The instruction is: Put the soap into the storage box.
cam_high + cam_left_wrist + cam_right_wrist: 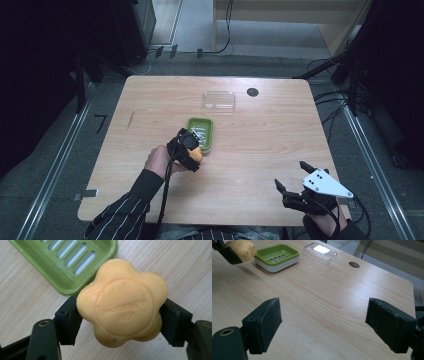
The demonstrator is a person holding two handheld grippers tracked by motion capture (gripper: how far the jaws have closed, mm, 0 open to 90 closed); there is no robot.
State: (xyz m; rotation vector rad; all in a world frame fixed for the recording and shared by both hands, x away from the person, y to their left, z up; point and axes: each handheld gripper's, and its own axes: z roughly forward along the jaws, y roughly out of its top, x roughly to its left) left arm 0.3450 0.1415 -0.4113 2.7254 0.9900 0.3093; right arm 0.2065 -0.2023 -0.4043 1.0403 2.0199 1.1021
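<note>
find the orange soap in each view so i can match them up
high view: the orange soap sits left of centre, in the left gripper, at the green soap dish's near corner.
left gripper view: centre, clamped between the jaws.
right gripper view: top left corner.
Shared landmark: the green soap dish.

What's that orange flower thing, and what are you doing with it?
It's a bar of soap shaped like a flower. A person holds a gripper in each hand. The left gripper pinches the soap between its jaws, just beside the green soap dish on the wooden table. The dish's clear lid lies farther back. The right gripper waits open with nothing in it.
</note>
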